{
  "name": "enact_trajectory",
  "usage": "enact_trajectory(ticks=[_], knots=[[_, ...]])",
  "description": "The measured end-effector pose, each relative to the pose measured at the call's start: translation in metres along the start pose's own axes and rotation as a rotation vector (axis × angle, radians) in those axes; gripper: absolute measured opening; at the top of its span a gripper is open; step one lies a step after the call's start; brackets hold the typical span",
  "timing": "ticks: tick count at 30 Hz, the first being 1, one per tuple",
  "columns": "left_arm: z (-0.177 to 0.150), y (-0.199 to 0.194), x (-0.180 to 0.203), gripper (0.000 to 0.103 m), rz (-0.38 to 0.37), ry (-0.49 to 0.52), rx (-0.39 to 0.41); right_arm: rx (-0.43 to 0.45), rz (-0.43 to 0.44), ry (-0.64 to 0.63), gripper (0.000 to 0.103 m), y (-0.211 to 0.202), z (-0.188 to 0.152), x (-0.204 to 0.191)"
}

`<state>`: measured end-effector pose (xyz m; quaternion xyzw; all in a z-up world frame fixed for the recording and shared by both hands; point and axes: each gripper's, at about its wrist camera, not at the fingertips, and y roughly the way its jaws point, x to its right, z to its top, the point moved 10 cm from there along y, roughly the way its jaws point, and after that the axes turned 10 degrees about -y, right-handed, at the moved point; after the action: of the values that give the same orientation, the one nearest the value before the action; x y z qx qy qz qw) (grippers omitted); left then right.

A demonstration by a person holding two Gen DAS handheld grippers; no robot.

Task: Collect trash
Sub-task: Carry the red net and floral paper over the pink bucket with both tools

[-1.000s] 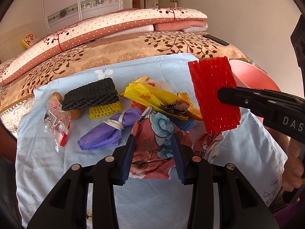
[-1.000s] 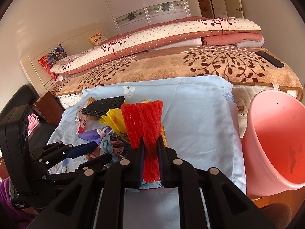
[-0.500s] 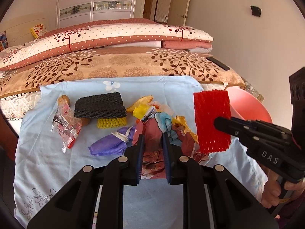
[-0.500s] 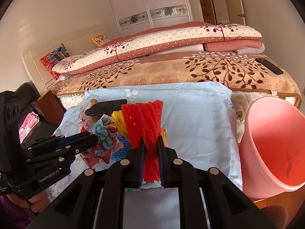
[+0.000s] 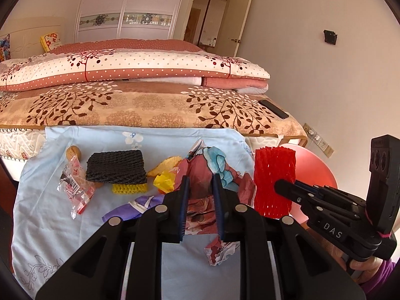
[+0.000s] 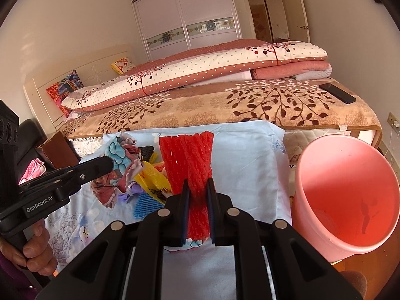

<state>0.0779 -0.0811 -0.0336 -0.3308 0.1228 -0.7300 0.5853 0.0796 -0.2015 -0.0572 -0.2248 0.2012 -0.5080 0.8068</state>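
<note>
Right hand-held gripper (image 6: 197, 200) hides red netting's (image 6: 192, 160) base (partly).

Both cameras sit just behind their own tongs, looking forward and slightly down along them toward the bed (image 5: 150, 110) beyond. Left view: left tongs (image 5: 200, 207) close at bottom centre, right tongs (image 5: 282, 186) entering to their right. Right view mirrors it, and both share the blue-sheeted tabletop (image 6: 250, 155), pink bin (image 6: 350, 190), wardrobe (image 6: 190, 12).

Bright soft daylight, sharp focus, fisheye-bent edges, dark corners
</note>
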Motion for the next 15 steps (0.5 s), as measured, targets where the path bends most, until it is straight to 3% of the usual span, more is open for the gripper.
enact_trajectory(ticks=[15], knots=[[0.001, 0.041, 0.089, 0.019, -0.080, 0.113, -0.029, 0.027, -0.161, 0.108, 0.012, -0.028, -0.009, 0.091]])
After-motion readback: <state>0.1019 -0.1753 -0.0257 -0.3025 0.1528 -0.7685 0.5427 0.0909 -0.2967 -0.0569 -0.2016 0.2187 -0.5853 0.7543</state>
